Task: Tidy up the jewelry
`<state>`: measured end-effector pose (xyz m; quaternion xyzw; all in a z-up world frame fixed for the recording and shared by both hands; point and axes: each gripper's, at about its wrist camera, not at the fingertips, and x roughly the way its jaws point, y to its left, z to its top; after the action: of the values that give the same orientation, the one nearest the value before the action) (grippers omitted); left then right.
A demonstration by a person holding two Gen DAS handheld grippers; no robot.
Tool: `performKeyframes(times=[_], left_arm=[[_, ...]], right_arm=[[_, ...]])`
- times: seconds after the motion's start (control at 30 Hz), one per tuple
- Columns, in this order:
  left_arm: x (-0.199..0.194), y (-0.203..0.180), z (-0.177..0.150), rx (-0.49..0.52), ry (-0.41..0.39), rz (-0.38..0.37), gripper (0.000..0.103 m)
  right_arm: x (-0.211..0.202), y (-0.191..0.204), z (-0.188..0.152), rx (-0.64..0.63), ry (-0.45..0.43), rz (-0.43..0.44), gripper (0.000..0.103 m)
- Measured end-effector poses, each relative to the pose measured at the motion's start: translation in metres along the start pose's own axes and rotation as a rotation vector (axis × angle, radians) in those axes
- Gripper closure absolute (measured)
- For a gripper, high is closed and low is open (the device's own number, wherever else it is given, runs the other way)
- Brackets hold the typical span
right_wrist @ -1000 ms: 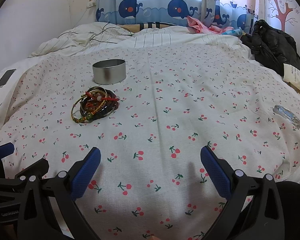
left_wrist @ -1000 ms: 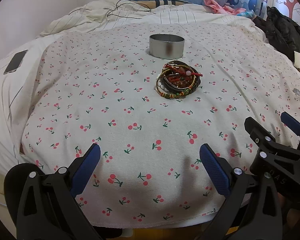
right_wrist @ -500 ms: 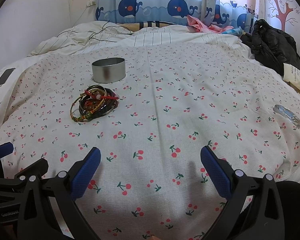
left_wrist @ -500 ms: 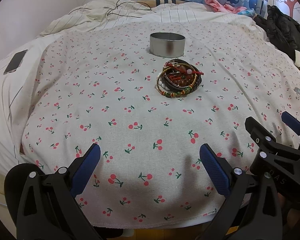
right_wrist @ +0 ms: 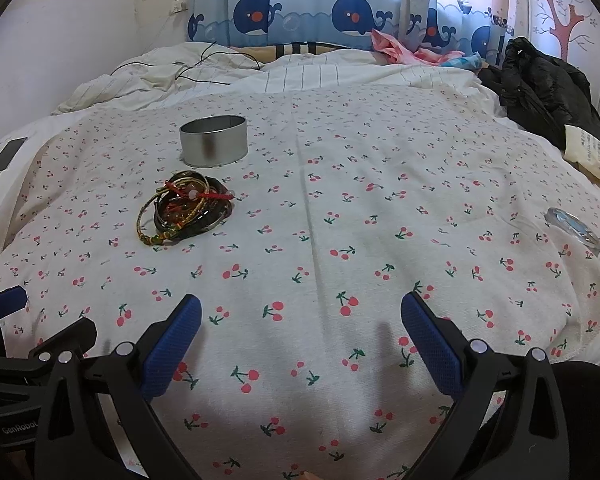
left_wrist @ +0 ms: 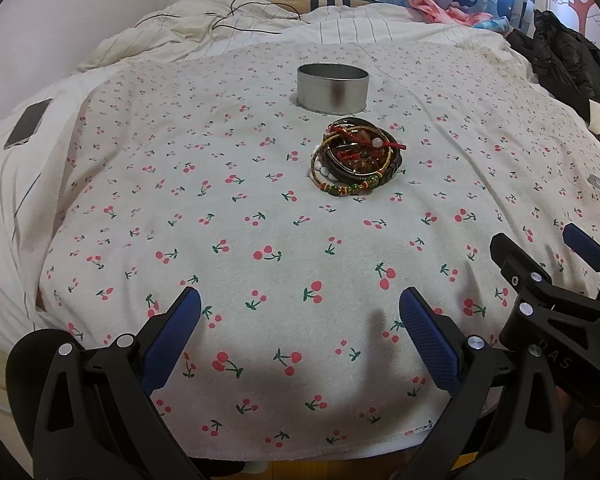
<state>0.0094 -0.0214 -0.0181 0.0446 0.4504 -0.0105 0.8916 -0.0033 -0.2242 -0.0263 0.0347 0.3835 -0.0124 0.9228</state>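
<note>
1. The left claw [left_wrist: 300,316] stands wide open over the near edge of the white cherry-print cloth [left_wrist: 228,208] on the bed, its blue-padded fingers [left_wrist: 172,330] holding nothing and touching nothing.
2. The right claw [right_wrist: 300,318] is spread just as wide and is also empty; it hangs beside the left one.
3. The inside of the round silver metal tin [left_wrist: 333,89] is hidden by its wall. The small clear object [right_wrist: 572,228] at the far right of the cloth is hard to make out.
4. The tangled pile of beaded, corded and dark bangle bracelets [left_wrist: 356,158] lies on the cloth just near of the tin, well beyond both claws: slightly right of centre from the left claw, far to the left from the right claw.
</note>
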Motion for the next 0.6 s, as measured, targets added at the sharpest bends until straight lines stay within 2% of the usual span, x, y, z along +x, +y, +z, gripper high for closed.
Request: performKeyframes(times=[0.33, 0.6], left_arm=[[0.005, 0.000, 0.004, 0.004, 0.004, -0.017, 0.008], [0.016, 0.012, 0.021, 0.019, -0.008, -0.038, 0.008]], right_arm=[[0.004, 0.002, 0.003, -0.002, 0.009, 0.002, 0.007], [0.004, -0.002, 0.038, -0.031, 0.001, 0.135, 0.007]])
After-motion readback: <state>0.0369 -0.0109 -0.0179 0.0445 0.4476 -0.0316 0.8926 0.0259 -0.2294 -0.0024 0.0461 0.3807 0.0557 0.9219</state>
